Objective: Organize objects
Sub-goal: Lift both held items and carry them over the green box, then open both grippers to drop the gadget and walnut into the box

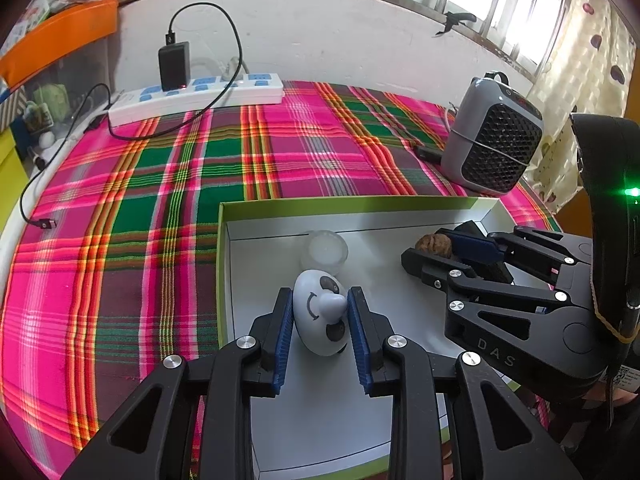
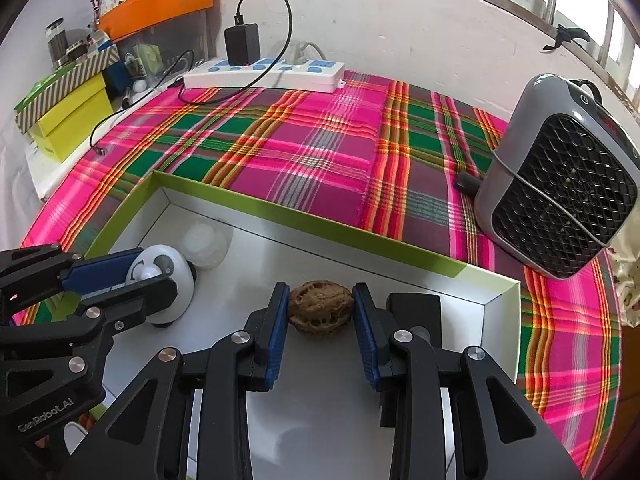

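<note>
A shallow box with a green rim [image 1: 360, 201] [image 2: 280, 210] and white floor lies on the plaid cloth. My left gripper [image 1: 320, 300] is shut on a white egg-shaped panda toy [image 1: 320, 316] that rests on the box floor; it also shows in the right wrist view [image 2: 168, 276]. My right gripper [image 2: 321, 294] is shut on a brown walnut [image 2: 321, 312] on the box floor, also seen in the left wrist view [image 1: 434, 245]. A small translucent white jar [image 1: 325, 251] [image 2: 206, 246] stands behind the toy. A black block [image 2: 414, 310] lies right of the walnut.
A grey fan heater [image 1: 494, 136] [image 2: 560, 176] stands at the right on the cloth. A white power strip [image 1: 196, 98] [image 2: 264, 74] with a black charger and cable lies at the back by the wall. Yellow boxes [image 2: 68, 124] and an orange-lidded bin stand at the left.
</note>
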Available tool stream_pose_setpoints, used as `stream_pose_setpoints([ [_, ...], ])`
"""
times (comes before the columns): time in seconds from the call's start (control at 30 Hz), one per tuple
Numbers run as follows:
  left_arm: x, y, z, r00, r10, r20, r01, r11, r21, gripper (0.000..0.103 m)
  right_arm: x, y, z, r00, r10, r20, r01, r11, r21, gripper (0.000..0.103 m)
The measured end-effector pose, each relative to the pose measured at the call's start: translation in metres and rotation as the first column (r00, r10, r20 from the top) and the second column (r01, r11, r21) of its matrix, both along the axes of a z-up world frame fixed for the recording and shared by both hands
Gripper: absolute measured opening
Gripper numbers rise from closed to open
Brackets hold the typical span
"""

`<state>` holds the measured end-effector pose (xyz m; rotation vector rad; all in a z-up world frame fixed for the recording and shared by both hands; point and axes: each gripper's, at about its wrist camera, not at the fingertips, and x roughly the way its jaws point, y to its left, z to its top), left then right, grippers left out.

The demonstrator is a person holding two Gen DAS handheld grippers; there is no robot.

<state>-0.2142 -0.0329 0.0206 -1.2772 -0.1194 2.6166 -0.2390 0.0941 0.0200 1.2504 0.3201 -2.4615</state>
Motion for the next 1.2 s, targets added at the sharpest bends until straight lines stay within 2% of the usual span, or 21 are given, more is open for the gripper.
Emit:
stream_pose_setpoints([
  [0.3, 0.0, 0.0, 0.0, 1.0, 0.0, -0.001, 0.0, 1.0, 0.001, 0.026, -0.001, 0.001, 0.001, 1.0, -0.01, 0.0, 0.01, 1.0, 0.001, 0.034],
  [0.4, -0.001, 0.0, 0.0, 1.0, 0.0, 0.0, 0.0, 1.0, 0.003, 0.027, -0.001, 0.0, 0.001, 1.0, -0.012, 0.0, 0.012, 1.0, -0.001, 0.044],
  [0.7, 0.002, 0.002, -0.001, 1.0, 0.0, -0.002, 0.0, 1.0, 0.005, 0.03, 0.002, 0.001, 0.003, 1.0, -0.018, -0.004, 0.018, 1.0, 0.0, 0.045],
  [0.9, 0.007, 0.0, 0.003, 1.0, 0.01, -0.012, -0.01, 1.0, 0.002, 0.036, 0.006, 0.003, 0.005, 1.0, -0.022, -0.015, 0.022, 1.0, -0.01, 0.05],
  [1.2, 0.024, -0.007, 0.014, 0.999, 0.032, -0.038, -0.032, 0.999, 0.01, 0.037, 0.021, 0.007, 0.018, 0.999, -0.032, -0.042, 0.03, 0.999, -0.033, 0.051],
])
